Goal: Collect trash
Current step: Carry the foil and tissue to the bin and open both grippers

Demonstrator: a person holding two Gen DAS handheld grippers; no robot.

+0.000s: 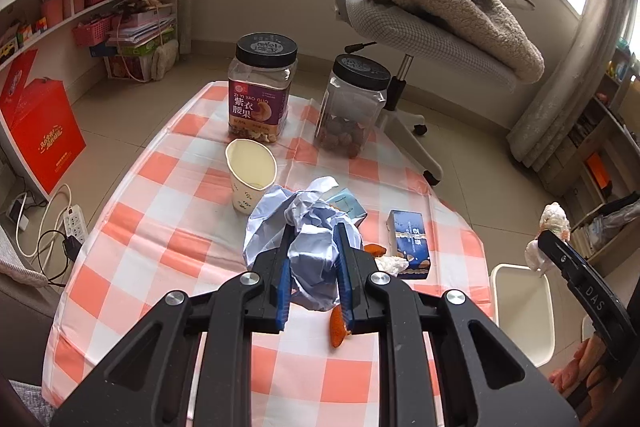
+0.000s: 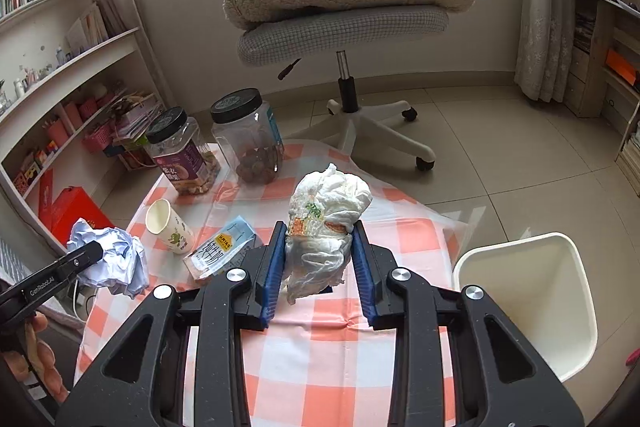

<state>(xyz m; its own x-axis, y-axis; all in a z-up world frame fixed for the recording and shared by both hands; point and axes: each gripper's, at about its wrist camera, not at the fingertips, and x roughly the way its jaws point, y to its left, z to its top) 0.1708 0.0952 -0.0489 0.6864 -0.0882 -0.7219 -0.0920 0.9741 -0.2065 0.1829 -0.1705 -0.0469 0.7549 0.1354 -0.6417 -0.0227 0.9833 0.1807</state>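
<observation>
Over checkered table, left tongs pinch blue paper; right tongs pinch tissue wad.

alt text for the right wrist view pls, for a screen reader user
The right gripper holds a crumpled white tissue wad above a pink checked table, with a white bin on the floor to its right. At left, the left gripper holds crumpled pale blue paper near a paper cup, a milk carton and two jars.

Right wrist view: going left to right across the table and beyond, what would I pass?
Crumpled blue paper in the left gripper → paper cup → milk carton → white tissue wad in the right gripper → white bin.
</observation>
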